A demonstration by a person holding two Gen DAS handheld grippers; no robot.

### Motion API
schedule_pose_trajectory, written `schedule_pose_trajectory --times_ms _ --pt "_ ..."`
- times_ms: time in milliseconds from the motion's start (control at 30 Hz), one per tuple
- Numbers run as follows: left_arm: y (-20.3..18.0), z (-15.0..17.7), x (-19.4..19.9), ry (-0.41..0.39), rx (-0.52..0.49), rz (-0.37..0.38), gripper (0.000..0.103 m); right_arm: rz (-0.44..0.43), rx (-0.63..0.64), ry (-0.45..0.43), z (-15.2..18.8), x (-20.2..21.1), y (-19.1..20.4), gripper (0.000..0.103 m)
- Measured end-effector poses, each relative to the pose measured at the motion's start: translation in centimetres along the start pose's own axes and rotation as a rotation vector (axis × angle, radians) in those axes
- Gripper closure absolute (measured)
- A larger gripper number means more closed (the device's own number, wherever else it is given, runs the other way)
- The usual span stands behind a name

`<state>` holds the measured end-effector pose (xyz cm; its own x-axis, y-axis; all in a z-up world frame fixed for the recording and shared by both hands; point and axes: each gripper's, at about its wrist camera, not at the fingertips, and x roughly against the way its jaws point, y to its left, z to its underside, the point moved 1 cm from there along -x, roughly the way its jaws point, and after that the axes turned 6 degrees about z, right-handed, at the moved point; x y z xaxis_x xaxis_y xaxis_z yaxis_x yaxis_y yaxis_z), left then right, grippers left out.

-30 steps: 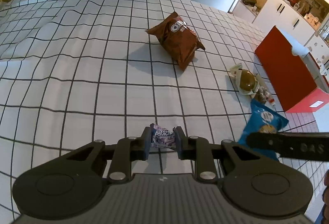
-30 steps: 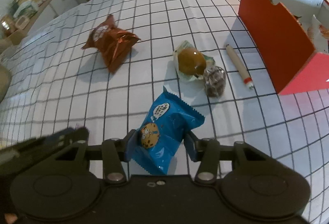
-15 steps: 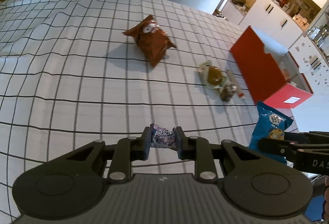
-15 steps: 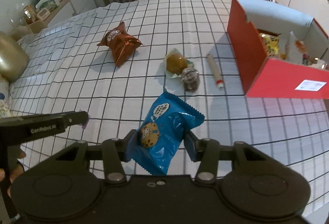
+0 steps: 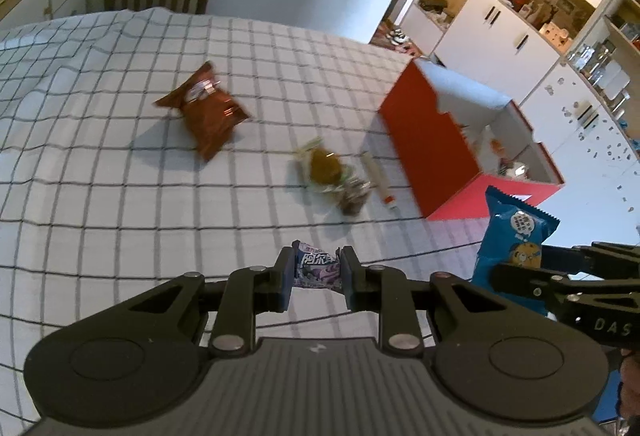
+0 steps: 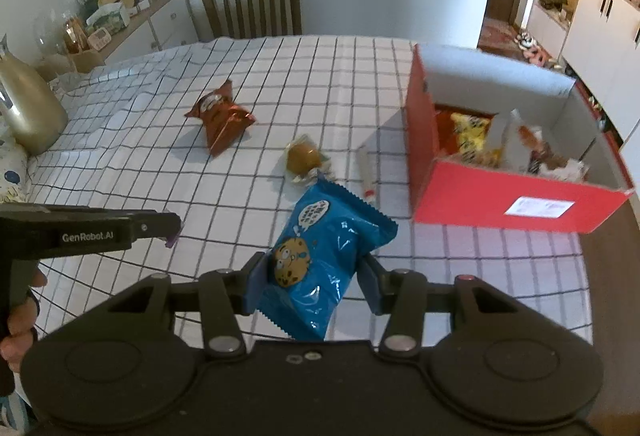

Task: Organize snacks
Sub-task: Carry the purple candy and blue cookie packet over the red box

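My left gripper (image 5: 316, 270) is shut on a small purple candy packet (image 5: 317, 269), held above the checked tablecloth. My right gripper (image 6: 312, 268) is shut on a blue cookie bag (image 6: 324, 256), also seen in the left wrist view (image 5: 512, 248). The red box (image 6: 500, 192) stands open at the right with several snacks inside. On the cloth lie a brown snack bag (image 6: 220, 116), a wrapped bun (image 6: 302, 158), a dark wrapped sweet (image 5: 352, 196) and a stick snack (image 6: 366, 176).
A wooden chair (image 6: 252, 4) stands at the table's far side. A gold bottle (image 6: 24, 108) sits at the left. A sideboard (image 6: 120, 24) with clutter is behind. White cabinets (image 5: 500, 32) stand to the right.
Both grippers have risen and pulled back from the table with their packets; the red box's open inside has come into view. The snacks on the cloth have not moved.
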<state>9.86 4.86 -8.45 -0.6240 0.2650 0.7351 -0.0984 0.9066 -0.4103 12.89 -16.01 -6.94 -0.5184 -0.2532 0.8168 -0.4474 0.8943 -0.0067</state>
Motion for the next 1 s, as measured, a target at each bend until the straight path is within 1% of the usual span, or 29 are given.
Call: schedule_pose_trajectory --times_ms 233,467,667,900,1000 --pt "-5.2 -2.2 -1.0 -0.026 -0.04 0.022 0.079 0.007 0.012 -0.042 -1.0 1.2 -4.4 0.055" --pt "-9.8 -4.3 -3.1 -0.027 -0.063 0.04 0.079 0.005 0.024 -0.082 -2.4 1.9 -9.1 0.055" --pt "-13.9 -5.8 -5.4 -0.025 -0.098 0.049 0.079 0.018 0.034 -0.106 -3.8 1.5 -12.9 0.055" --pt "-18.2 -7.7 -8.2 -0.03 -0.136 0.04 0.079 0.027 0.038 -0.114 -5.3 0.3 -17.0 0.055" --pt "-19.5 -8.4 -9.3 -0.035 -0.158 0.024 0.079 0.037 0.047 -0.118 -6.0 -0.3 -18.4 0.055"
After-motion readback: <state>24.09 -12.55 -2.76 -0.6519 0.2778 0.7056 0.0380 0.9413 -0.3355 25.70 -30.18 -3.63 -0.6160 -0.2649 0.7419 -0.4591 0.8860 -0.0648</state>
